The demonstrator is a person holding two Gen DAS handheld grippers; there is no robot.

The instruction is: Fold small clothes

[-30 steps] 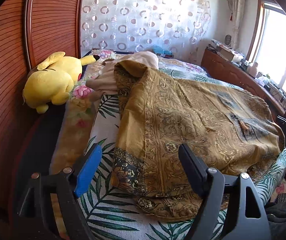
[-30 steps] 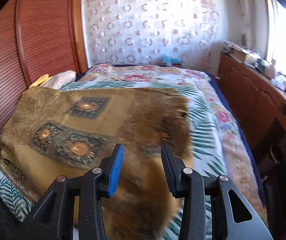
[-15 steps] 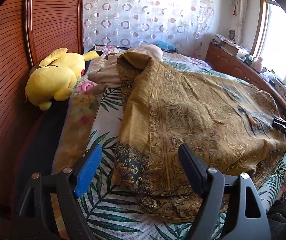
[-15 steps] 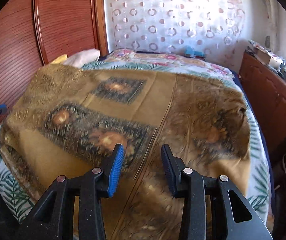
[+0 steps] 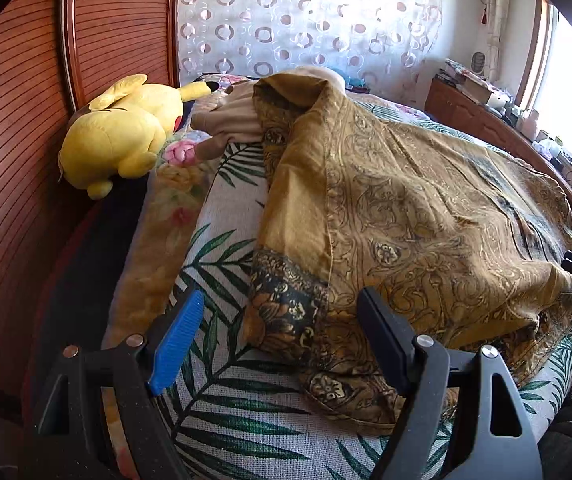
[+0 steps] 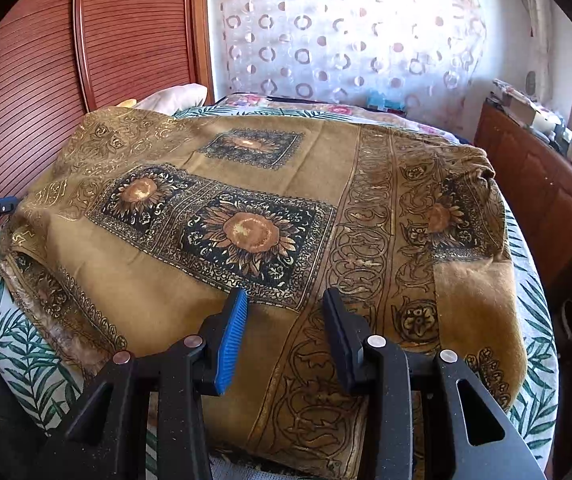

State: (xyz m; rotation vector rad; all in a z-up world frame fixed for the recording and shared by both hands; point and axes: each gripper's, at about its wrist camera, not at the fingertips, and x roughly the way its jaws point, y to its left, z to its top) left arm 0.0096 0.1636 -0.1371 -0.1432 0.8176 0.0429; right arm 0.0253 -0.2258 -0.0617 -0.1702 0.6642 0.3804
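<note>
The brown patterned cloth (image 6: pixel 246 216) is spread across the bed (image 5: pixel 222 412), seemingly folded once; another fold is judged due. The left gripper (image 5: pixel 278 336) is held wide open above the near corner, the right gripper (image 6: pixel 282 328) half open and empty over the near hem. Both near edges lie free for grasping; the yellow plush toy (image 5: pixel 118 136) lies well aside.

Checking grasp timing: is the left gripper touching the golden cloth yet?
Apart. In the left wrist view the left gripper hangs open above the golden cloth, whose corner lies flat and unpinched between the fingers.
</note>
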